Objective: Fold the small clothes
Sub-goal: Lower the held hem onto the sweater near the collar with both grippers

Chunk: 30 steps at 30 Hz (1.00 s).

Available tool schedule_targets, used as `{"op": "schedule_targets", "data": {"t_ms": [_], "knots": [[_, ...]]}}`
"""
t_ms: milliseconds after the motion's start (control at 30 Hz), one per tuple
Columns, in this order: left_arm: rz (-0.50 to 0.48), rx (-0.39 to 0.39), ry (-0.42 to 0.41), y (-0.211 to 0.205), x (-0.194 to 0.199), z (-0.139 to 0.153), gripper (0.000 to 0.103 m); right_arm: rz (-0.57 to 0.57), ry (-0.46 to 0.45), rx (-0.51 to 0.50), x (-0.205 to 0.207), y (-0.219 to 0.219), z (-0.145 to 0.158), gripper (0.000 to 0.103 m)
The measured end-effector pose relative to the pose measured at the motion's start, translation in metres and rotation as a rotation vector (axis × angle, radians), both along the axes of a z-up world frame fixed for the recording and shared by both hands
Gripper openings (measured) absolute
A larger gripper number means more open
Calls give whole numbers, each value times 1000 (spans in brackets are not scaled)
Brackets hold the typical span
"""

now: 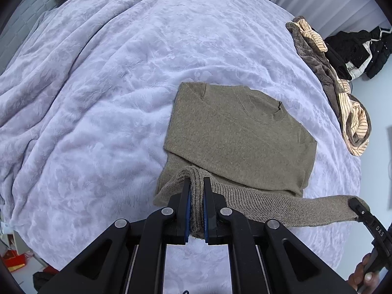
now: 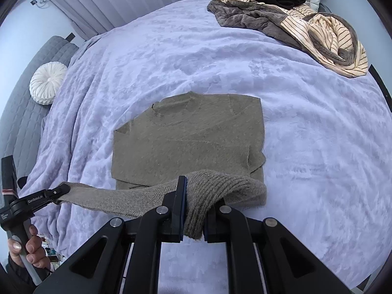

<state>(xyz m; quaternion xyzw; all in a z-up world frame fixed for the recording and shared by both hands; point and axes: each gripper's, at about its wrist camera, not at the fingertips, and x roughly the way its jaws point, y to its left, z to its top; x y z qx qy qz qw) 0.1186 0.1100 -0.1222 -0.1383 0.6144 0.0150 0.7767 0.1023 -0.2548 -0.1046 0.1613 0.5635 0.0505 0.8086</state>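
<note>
Left wrist: soft, floppy knit sweater point(image 1: 235, 132); left tool point(image 1: 196, 183) and right tool point(image 2: 196, 183) both clamp its ribbed hem point(image 1: 281, 208), probably the corners, at 6 o'clock.

My bed's lilac plush blanket point(image 2: 171, 56) carries an olive knit sweater point(image 2: 191, 137) at its middle, a brown-and-striped garment heap point(image 2: 294, 27) at one edge, a round white cushion point(image 2: 47, 83) opposite.

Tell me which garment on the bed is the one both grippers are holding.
The olive sweater, flat and partly folded on the blanket. The left gripper and right gripper clamp its ribbed hem. The brown-and-striped garment and black clothes lie untouched at the far edge.
</note>
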Motion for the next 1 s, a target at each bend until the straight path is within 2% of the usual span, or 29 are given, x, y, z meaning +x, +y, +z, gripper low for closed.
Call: {"op": "schedule_targets", "data": {"t_ms": [433, 800, 1000], "knots": [[16, 1, 5, 0, 29, -3, 9, -38, 12, 10, 32, -2, -6, 11], [10, -6, -40, -9, 40, 15, 9, -61, -8, 3, 34, -6, 6, 11], [7, 2, -37, -12, 43, 15, 9, -68, -1, 6, 38, -10, 4, 11]]}}
